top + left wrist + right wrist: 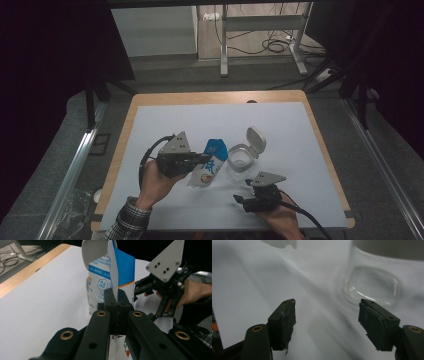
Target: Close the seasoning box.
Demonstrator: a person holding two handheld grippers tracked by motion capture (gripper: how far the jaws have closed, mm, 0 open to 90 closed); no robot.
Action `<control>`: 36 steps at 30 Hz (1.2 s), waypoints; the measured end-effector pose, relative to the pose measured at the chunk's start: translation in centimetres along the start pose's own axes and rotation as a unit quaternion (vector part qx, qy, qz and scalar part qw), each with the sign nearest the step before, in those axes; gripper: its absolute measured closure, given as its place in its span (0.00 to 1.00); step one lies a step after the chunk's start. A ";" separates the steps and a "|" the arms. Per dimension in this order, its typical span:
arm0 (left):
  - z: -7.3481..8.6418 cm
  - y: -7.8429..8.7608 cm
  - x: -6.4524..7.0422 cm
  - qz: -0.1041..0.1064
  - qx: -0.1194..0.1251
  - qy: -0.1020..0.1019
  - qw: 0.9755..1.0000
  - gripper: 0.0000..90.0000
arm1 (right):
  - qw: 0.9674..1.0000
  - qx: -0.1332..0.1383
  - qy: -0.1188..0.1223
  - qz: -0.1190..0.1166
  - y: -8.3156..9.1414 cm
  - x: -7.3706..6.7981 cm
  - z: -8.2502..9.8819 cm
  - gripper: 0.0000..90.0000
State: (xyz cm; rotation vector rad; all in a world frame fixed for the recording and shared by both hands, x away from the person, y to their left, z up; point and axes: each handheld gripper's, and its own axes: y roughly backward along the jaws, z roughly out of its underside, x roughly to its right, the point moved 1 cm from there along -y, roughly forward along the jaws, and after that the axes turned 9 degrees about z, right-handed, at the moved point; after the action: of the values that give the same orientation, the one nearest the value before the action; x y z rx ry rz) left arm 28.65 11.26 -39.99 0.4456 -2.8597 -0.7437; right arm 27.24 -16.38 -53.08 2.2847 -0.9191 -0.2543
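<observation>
A blue and white printed pouch [210, 167] stands tilted on the white mat, and my left gripper [204, 159] is shut on its thin side seam. In the left gripper view the jaws [117, 296] pinch that seam, with the pouch [125, 272] rising just beyond them. A clear jar [239, 161] with a white flip lid [256, 140] hinged open stands right beside the pouch. My right gripper [240, 201] is low at the front right, open and holding nothing. Its own view shows the spread gripper [327, 317] aimed at the jar's base [374, 285].
The white mat [300, 145] covers a wooden table [150, 98], with bare mat behind and to the right of the jar. Beyond the table's far edge are a desk frame [224, 45] and cables [275, 45] on the floor.
</observation>
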 end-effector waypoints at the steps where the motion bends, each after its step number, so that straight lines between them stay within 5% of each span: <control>1: -0.1 0.0 0.1 0.001 0.000 0.000 1.000 1.00 | 1.000 0.003 0.002 -0.002 -0.2 -0.2 -0.1 0.33; 17: -1.4 0.6 1.2 0.006 0.005 0.007 1.000 1.00 | 0.999 0.026 0.008 -0.022 -2.5 -3.6 -2.4 0.39; 28: -1.6 0.9 1.4 0.011 -0.005 0.002 1.000 1.00 | 0.998 0.049 0.038 0.022 -4.2 -5.5 -3.5 0.44; 36: -1.7 0.8 1.5 0.015 -0.007 0.005 1.000 1.00 | 0.996 0.077 0.033 0.033 -4.3 -5.8 -3.8 0.45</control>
State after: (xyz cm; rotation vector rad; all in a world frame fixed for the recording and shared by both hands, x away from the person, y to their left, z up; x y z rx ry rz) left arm 27.45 10.70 -38.03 0.4035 -2.8431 -0.7540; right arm 26.88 -8.22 -53.26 2.3829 -1.0077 -0.0811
